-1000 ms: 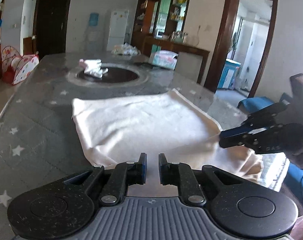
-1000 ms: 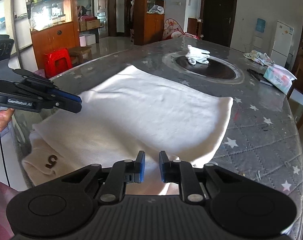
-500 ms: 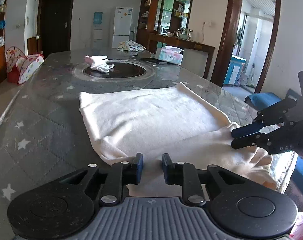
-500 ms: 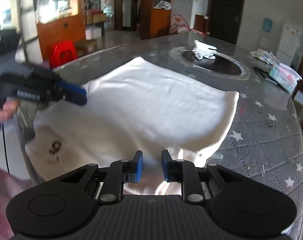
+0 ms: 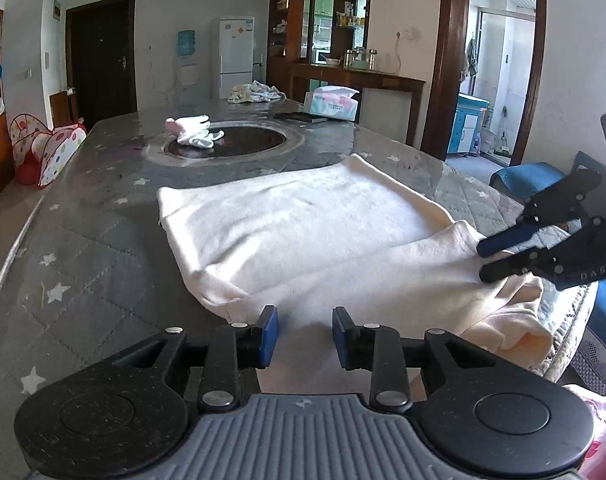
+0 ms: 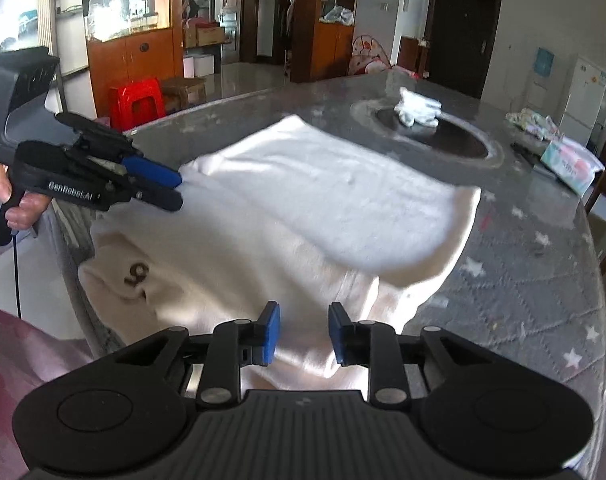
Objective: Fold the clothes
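hovering with jaws apart, both grippers, left gripper [image 5: 305,334] and right gripper [image 6: 304,334], risk the cream garment [image 5: 303,236] sliding off the table's [image 5: 83,248] near edge.

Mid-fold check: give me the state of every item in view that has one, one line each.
left gripper: open, garment edge between its fingers
right gripper: open, over the garment's near part
cream garment: partly folded, near end hanging off the table edge
white gloves: crumpled on the dark round inset
tissue box: open, tissue sticking out
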Demonstrator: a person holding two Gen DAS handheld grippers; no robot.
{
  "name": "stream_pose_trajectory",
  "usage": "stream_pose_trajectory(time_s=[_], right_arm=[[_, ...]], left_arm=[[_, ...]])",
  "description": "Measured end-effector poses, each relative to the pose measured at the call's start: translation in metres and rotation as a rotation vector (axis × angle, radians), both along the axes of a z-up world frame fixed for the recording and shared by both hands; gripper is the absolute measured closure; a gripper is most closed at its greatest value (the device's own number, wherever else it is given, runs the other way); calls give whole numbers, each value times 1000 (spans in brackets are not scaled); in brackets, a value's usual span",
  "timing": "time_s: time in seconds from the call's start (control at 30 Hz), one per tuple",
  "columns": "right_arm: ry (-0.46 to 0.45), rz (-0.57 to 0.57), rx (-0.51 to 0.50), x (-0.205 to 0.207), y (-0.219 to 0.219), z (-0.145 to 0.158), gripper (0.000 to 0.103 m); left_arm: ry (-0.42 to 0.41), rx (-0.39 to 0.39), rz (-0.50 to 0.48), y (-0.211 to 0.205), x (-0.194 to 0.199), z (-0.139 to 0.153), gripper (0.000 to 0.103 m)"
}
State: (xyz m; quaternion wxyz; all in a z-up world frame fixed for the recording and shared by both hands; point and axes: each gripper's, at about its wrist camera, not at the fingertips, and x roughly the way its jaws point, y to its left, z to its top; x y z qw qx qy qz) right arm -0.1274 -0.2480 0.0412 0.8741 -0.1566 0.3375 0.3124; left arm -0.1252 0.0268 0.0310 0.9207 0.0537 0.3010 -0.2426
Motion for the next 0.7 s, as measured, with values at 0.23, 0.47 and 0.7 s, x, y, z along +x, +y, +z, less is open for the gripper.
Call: stream_pose_trajectory(time_s=[0.23,0.47,0.7], right_arm=[[-8,-21,6,24,3,-4,70],[10,3,12,16,-2,2,69],[5,76,-44,-10,1,8,65]], left_arm=[[-20,16,-48,-3,-11,8,66],[-41,78,-196,2,-52,14,60],[-71,160,-305,-10,-77,3,56]])
